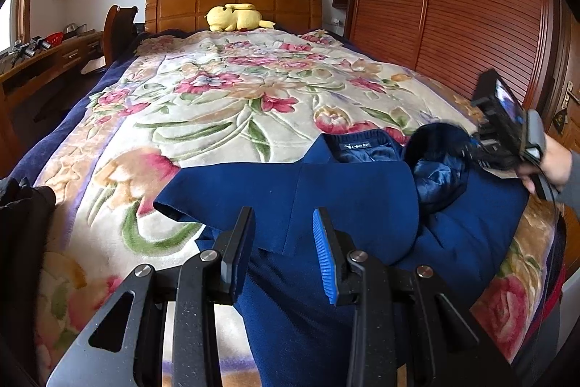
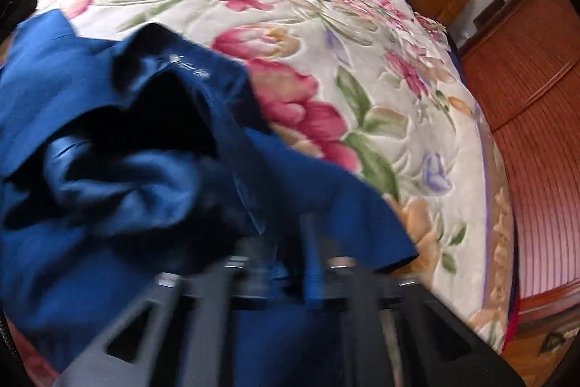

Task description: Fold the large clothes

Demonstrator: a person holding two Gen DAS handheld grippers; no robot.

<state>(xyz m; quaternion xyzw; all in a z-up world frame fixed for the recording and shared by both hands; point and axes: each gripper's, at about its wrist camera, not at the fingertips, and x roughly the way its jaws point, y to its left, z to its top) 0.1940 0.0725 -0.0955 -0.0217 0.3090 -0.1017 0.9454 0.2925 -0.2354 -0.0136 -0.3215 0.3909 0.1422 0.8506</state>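
Most of the floral blanket (image 1: pixel 232 89) toward twelve o'clock is left bare; the blue coat (image 1: pixel 326 198) is bunched at six. Left tool (image 1: pixel 284 252) is held open above its hem; right tool (image 2: pixel 290 256) is blurred, grip unclear.

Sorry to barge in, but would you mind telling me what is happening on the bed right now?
A person with a handheld gripper in each hand is folding a large navy blue coat laid across the near end of a bed covered by a floral blanket. The left gripper is open, just above a folded-over panel of the coat. The right gripper is at the coat's right side; its view is motion-blurred, so its grip is unclear. A yellow plush toy lies by the headboard.
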